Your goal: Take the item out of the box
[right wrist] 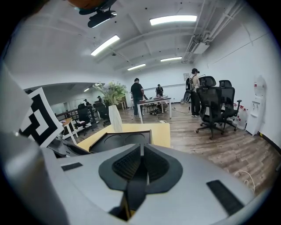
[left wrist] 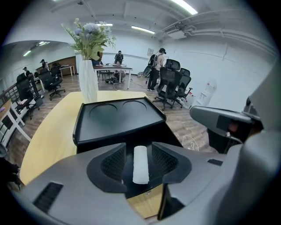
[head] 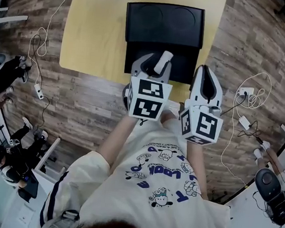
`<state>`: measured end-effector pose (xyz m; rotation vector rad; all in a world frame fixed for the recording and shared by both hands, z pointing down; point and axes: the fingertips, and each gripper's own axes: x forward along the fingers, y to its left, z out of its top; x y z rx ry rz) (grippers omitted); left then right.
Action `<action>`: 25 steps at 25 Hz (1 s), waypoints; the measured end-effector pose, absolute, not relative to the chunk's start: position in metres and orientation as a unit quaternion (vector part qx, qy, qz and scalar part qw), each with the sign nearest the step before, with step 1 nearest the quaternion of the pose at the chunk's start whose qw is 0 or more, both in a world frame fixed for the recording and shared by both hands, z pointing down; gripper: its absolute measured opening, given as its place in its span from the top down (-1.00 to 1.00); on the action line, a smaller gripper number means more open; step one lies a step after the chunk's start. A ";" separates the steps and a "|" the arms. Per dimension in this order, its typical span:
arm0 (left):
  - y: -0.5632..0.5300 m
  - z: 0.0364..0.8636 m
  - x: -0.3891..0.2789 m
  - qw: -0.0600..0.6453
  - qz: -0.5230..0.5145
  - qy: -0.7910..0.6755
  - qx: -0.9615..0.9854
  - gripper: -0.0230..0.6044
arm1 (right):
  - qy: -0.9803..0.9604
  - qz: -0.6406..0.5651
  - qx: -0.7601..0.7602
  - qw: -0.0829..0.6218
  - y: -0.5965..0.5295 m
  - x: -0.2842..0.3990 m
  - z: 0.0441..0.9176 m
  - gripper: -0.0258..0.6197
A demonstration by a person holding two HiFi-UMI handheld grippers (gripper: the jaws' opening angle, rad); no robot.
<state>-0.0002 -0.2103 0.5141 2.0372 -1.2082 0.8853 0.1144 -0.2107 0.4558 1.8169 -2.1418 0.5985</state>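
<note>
Left gripper (left wrist: 139, 150): jaws apart, white roll (left wrist: 140, 166) between, ungripped (above black box (left wrist: 118, 117)); right gripper (right wrist: 141, 150): closed, empty

The left claw (head: 155, 67) and right claw (head: 205, 72) partly hide the black box's (head: 164, 24) inside.
</note>
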 end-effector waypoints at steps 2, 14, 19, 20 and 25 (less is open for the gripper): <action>-0.211 0.521 0.003 0.308 0.350 -0.443 0.766 0.34 | -0.736 0.210 0.630 0.136 -0.211 0.117 0.459 0.79; -0.216 0.551 0.019 0.319 0.412 -0.382 0.764 0.25 | -0.708 0.237 0.649 0.144 -0.208 0.130 0.478 0.79; -0.214 0.567 0.022 0.322 0.449 -0.358 0.753 0.25 | -0.701 0.246 0.654 0.146 -0.208 0.132 0.484 0.79; -0.214 0.570 0.022 0.325 0.454 -0.355 0.750 0.25 | -0.700 0.247 0.654 0.146 -0.208 0.133 0.484 0.79; -0.213 0.580 0.025 0.341 0.460 -0.340 0.746 0.25 | -0.694 0.251 0.659 0.145 -0.210 0.135 0.487 0.79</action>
